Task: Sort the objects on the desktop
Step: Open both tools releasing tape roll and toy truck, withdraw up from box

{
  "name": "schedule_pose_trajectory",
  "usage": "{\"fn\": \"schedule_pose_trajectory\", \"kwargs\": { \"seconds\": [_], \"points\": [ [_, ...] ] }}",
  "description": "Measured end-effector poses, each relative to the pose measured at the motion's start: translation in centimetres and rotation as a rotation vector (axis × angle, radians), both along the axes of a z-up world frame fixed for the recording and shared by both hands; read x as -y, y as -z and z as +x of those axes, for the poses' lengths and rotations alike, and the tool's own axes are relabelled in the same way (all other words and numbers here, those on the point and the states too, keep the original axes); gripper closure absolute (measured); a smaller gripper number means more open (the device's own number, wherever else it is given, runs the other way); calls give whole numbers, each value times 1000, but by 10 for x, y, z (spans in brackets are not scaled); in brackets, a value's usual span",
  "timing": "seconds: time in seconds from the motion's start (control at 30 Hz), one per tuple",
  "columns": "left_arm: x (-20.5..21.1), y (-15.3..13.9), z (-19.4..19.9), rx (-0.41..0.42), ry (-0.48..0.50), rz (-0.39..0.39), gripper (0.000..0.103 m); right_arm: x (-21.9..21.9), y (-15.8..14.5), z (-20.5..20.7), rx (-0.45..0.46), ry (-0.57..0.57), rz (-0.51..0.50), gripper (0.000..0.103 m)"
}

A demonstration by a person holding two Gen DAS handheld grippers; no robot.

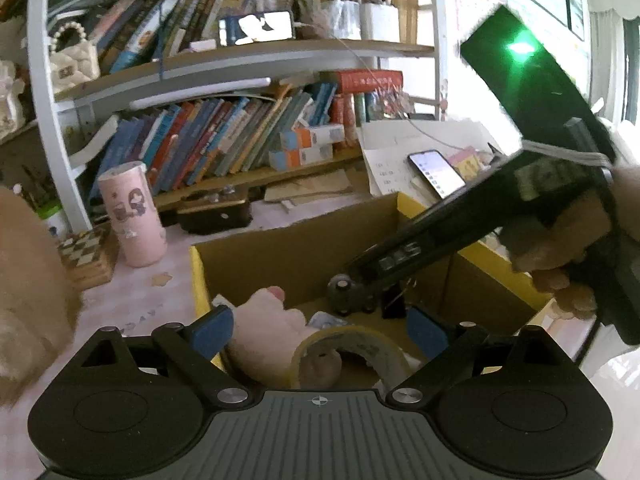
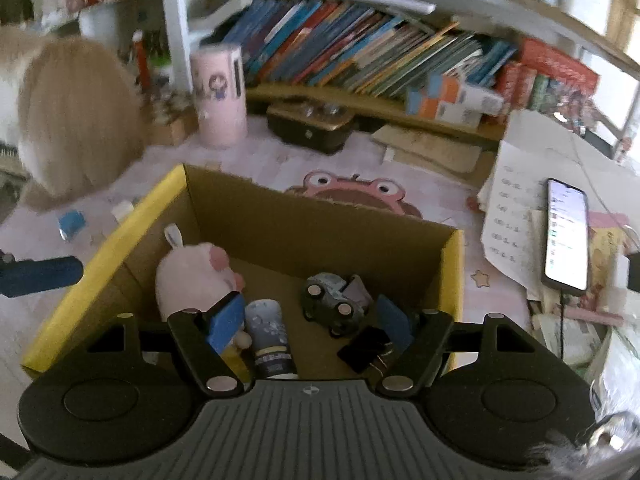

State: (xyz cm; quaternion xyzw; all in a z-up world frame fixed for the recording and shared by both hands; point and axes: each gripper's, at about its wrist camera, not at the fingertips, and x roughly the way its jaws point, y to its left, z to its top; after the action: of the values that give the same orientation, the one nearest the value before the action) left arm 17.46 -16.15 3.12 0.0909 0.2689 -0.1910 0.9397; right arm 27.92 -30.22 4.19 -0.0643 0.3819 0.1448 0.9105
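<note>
- A cardboard box (image 2: 320, 220) with yellow-edged flaps was seen standing open on a pink patterned desk (image 2: 360, 156), in front of a bookshelf (image 2: 352, 52) crowded with leaning books.
- The right gripper (image 2: 310, 322) was held over the near side of the box, its blue-padded fingers (image 2: 226, 320) spread wide apart with nothing gripped between them.
- Inside the box, a pink plush toy (image 2: 192, 276) was seen at the left, a small can (image 2: 270, 336) just beside it, a grey toy car (image 2: 332, 300) to the right, and a black binder clip (image 2: 366, 346) near the car.
- The left gripper (image 1: 318, 334) was also held wide open and empty, above the box's left end.
- A roll of tape (image 1: 352, 354) was seen lying between its fingers without being touched by them, close to the plush toy (image 1: 268, 328).
- The right gripper's dark body (image 1: 480, 216) was seen reaching down into the box (image 1: 280, 264), held by a hand (image 1: 556, 256).
- A pink cylindrical container (image 2: 220, 96) was seen standing well behind the box.
- A lit phone (image 2: 566, 232) was seen lying on papers (image 2: 512, 208) to the right of the box.
</note>
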Motion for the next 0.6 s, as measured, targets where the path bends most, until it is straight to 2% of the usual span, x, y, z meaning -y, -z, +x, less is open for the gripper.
{"fn": "schedule_pose_trajectory", "kwargs": {
  "seconds": [0.23, 0.43, 0.6],
  "points": [
    [-19, -11, -17, 19, -52, -45, 7, 14, -14, -40, 106, 112, 72, 31],
    [-39, -16, -32, 36, -96, -73, 7, 17, -22, -80, 189, 174, 72, 31],
    [-52, -15, -43, 37, -113, -89, 7, 16, -20, -109, 218, 226, 76, 31]
  ]
}}
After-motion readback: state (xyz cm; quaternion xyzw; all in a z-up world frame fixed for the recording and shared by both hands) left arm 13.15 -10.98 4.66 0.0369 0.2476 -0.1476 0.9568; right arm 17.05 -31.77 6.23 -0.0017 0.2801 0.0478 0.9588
